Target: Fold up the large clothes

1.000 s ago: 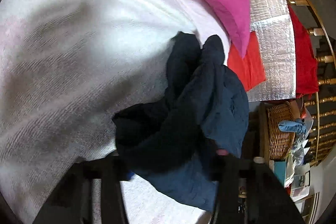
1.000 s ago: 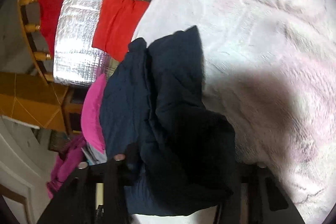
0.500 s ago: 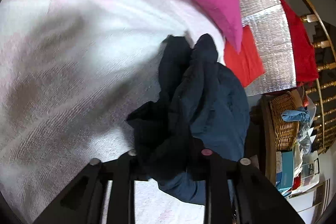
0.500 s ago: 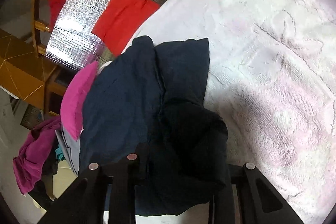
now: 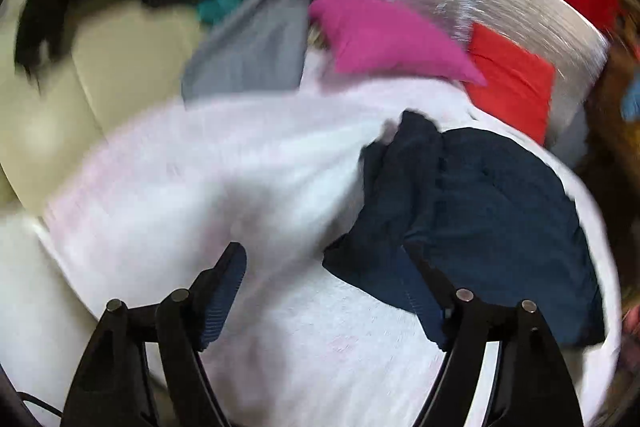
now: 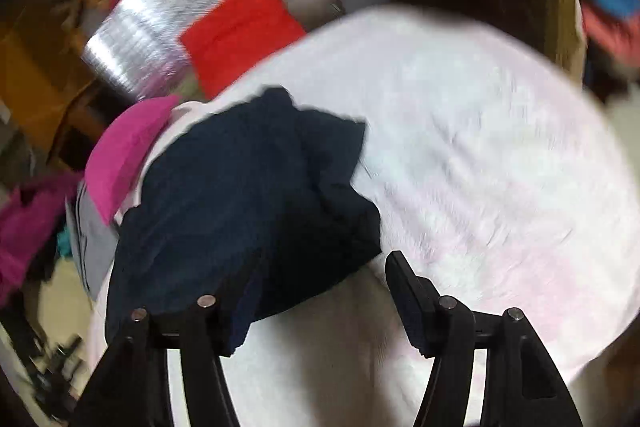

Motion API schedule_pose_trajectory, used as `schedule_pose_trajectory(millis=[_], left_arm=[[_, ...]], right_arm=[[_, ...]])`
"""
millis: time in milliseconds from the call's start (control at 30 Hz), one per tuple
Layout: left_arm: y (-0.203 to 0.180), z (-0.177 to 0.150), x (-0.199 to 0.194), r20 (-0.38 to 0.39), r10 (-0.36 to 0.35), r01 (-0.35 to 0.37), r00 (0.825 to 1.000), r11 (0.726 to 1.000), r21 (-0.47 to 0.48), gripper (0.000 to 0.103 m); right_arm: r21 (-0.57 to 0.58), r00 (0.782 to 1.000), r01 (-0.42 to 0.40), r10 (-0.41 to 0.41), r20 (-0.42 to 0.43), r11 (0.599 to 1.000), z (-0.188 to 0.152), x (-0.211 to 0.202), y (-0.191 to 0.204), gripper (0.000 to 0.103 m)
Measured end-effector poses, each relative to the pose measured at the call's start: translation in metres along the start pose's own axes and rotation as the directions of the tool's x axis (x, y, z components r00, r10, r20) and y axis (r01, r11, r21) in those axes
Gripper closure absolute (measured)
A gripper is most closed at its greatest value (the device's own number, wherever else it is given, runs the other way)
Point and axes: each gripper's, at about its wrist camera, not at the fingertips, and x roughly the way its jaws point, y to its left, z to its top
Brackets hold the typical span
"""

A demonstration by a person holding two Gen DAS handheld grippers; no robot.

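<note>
A dark navy garment (image 5: 488, 215) lies folded in a heap on the white fluffy blanket (image 5: 224, 187). It also shows in the right wrist view (image 6: 240, 211), at the blanket's (image 6: 480, 155) left side. My left gripper (image 5: 326, 263) is open and empty, with the garment's edge at its right finger (image 5: 424, 291). My right gripper (image 6: 320, 279) is open and empty, with the garment lying over its left finger (image 6: 236, 311). Both views are blurred by motion.
A pink cushion (image 5: 384, 35), a grey cloth (image 5: 248, 55), a red cloth (image 5: 512, 83) on a silver foil mat (image 5: 500, 11) and a cream sofa (image 5: 60, 83) lie beyond the blanket. The pink cushion (image 6: 124, 151) and red cloth (image 6: 240, 31) show in the right view.
Both grippers have opened and let go of the navy garment, which now rests on the blanket. Both have pulled back and tilted up, so more of the room shows.
</note>
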Motion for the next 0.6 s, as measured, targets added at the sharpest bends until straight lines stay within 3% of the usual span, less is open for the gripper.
schedule_pose_trajectory(millis=[100, 200, 300, 367, 467, 600], left_arm=[[-0.015, 0.005, -0.048, 0.102, 0.058, -0.067, 0.993, 0.994, 0.091, 0.020], [-0.028, 0.008, -0.099, 0.214, 0.065, -0.095, 0.975, 0.987, 0.132, 0.011], [-0.036, 0.006, -0.146, 0.312, 0.069, -0.118, 0.948, 0.983, 0.142, 0.008], [-0.041, 0.006, -0.166, 0.342, 0.046, -0.102, 0.939, 0.984, 0.147, 0.007], [-0.045, 0.006, -0.188, 0.343, -0.006, -0.052, 0.939, 0.986, 0.160, 0.007], [-0.048, 0.001, -0.212, 0.361, -0.015, -0.046, 0.932, 0.986, 0.160, 0.006]], right_arm=[[-0.162, 0.996, 0.002, 0.013, 0.091, 0.987, -0.001, -0.049, 0.036, 0.029], [-0.272, 0.986, 0.015, 0.031, 0.163, 0.962, -0.008, -0.084, 0.070, 0.025], [-0.376, 0.975, 0.040, 0.047, 0.218, 0.926, -0.021, -0.115, 0.094, 0.023], [-0.416, 0.968, 0.057, 0.051, 0.245, 0.907, -0.030, -0.133, 0.106, 0.022], [-0.432, 0.960, 0.073, 0.053, 0.274, 0.899, -0.040, -0.154, 0.116, 0.022], [-0.443, 0.945, 0.117, 0.037, 0.324, 0.889, -0.047, -0.178, 0.124, 0.021]])
